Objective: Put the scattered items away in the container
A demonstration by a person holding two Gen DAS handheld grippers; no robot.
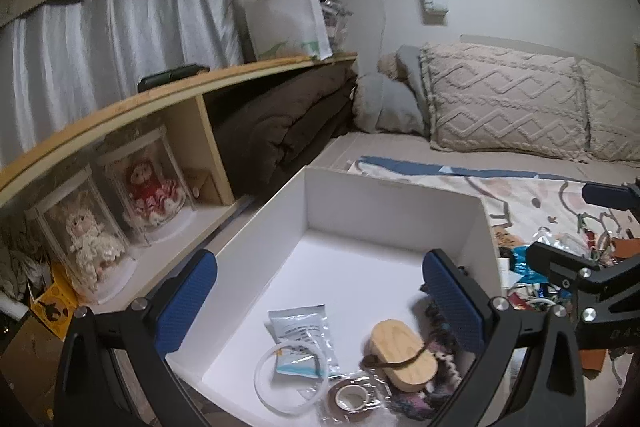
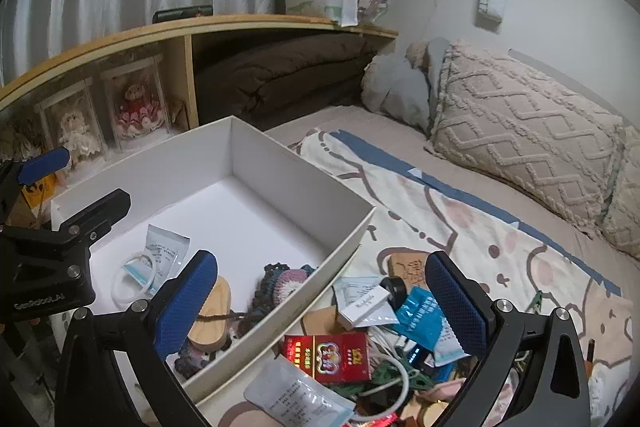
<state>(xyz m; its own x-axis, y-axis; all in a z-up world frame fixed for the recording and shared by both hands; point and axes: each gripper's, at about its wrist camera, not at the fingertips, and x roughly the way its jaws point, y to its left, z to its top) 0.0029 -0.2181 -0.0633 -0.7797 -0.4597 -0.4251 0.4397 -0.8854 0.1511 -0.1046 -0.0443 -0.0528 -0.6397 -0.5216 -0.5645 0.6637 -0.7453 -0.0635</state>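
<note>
The bed [image 2: 360, 131] is covered by a patterned blanket [image 2: 460, 227], on which the white container [image 2: 280, 163] is placed. Inside the container, a wooden piece [image 1: 404, 355], a foil sachet [image 1: 302, 327] and a white ring [image 1: 280, 375] are seen, while the scattered items [image 2: 380, 331], among them 1 red box [image 2: 326, 351], are left just beside its wall. The left claw [image 1: 320, 303] is held released over the container, and the right claw [image 2: 320, 303] is held released over the pile.

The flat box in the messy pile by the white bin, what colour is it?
The flat box is red with gold printing, clearest in the right wrist view.
</note>
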